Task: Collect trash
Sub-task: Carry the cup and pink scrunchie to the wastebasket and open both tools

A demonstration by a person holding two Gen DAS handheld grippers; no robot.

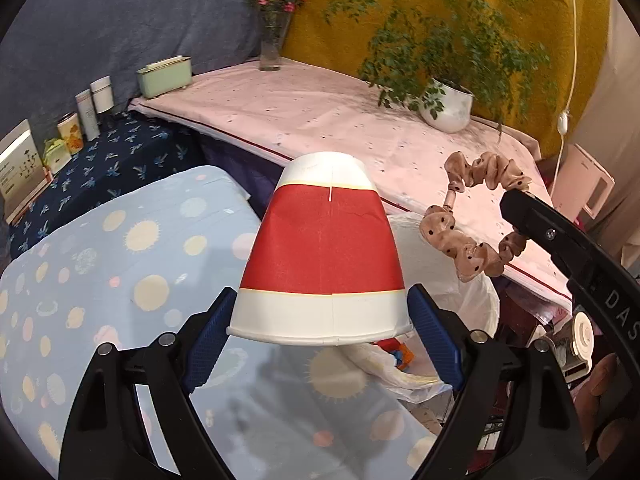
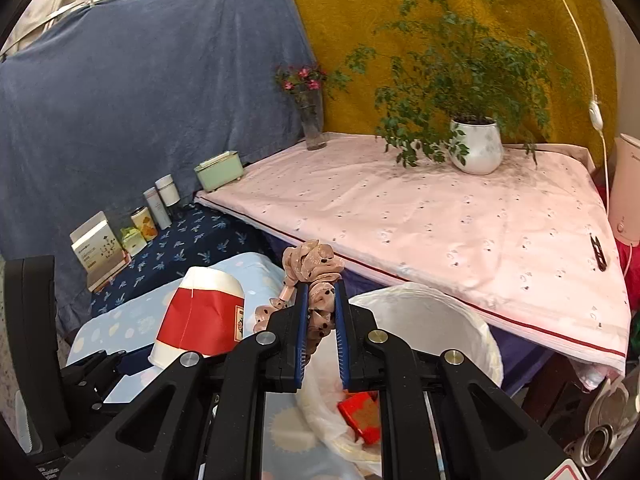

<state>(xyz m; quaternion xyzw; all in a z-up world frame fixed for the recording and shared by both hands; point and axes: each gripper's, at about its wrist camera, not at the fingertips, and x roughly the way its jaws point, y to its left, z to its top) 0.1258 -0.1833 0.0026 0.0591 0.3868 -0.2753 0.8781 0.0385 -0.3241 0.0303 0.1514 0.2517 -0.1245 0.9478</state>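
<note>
My left gripper [image 1: 322,320] is shut on an upside-down red and white paper cup [image 1: 324,256], held above the light blue patterned cloth beside the bin. The cup also shows in the right wrist view [image 2: 200,316]. My right gripper [image 2: 322,312] is shut on a pink polka-dot scrunchie [image 2: 316,276], held over the rim of the white-bagged trash bin [image 2: 440,320]. The scrunchie [image 1: 472,216] and the right gripper's black finger show in the left wrist view, above the bin [image 1: 440,272]. A red wrapper [image 2: 360,412] lies inside the bin.
A pink-clothed table [image 2: 440,220] carries a potted plant [image 2: 476,148], a flower vase [image 2: 314,124], a green box [image 2: 220,176] and a black clip [image 2: 598,256]. Bottles and boxes [image 2: 132,228] stand on the dark blue cloth at left. A white appliance [image 2: 628,196] stands at right.
</note>
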